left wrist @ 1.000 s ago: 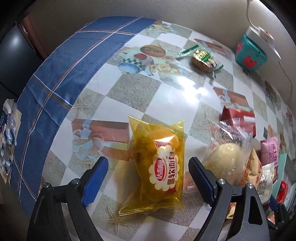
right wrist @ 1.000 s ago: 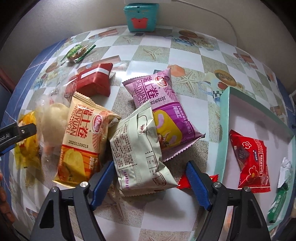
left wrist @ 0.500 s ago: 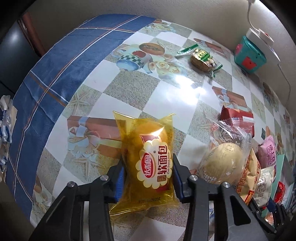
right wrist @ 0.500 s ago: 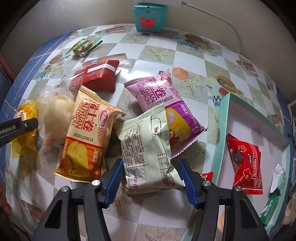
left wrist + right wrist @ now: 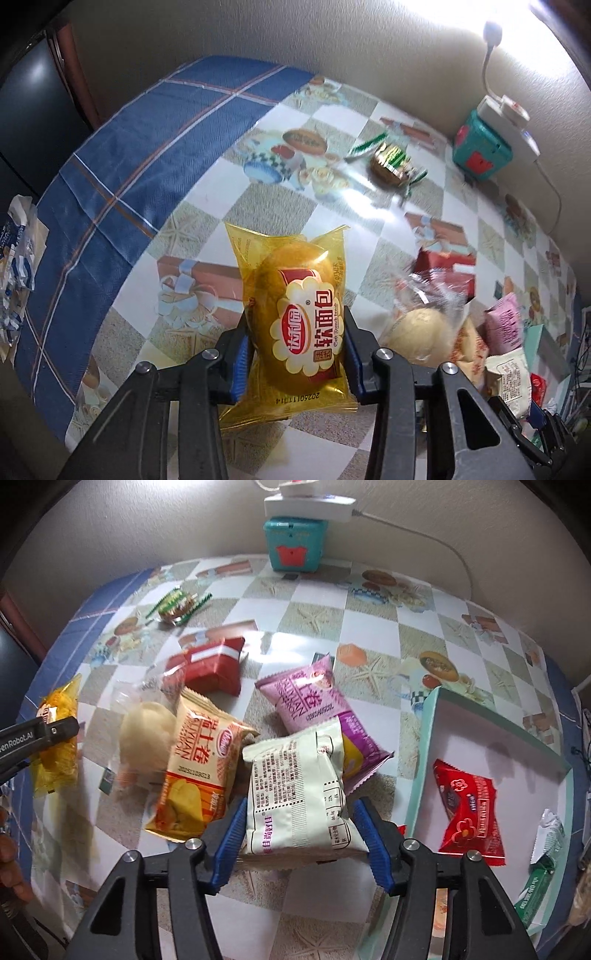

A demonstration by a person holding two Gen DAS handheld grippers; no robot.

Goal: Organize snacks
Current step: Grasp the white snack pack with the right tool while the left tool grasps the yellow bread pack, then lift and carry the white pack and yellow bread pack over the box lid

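My left gripper (image 5: pixel 295 339) is shut on a yellow soft-bread packet (image 5: pixel 291 280), held a little above the checked tablecloth (image 5: pixel 177 229). In the right wrist view the same packet (image 5: pixel 59 701) shows at the far left. My right gripper (image 5: pixel 300 808) is shut on a cream packet (image 5: pixel 295 768) with its printed back up, raised off the pile. Under and beside it lie an orange roll packet (image 5: pixel 195 768), a purple roll packet (image 5: pixel 310 698), a red packet (image 5: pixel 214 664) and a clear-wrapped round bun (image 5: pixel 147 731).
A teal-rimmed tray (image 5: pixel 424 746) at the right holds a red packet (image 5: pixel 469 805) and a green one (image 5: pixel 539 871). A green-wrapped cake (image 5: pixel 177 605) lies further back. A teal box (image 5: pixel 293 542) with a white power strip (image 5: pixel 306 506) stands against the wall.
Both grippers closed from wide open onto their packets, the left on the yellow bread, the right on the cream packet. Both then rose, lifting the packets off the table.
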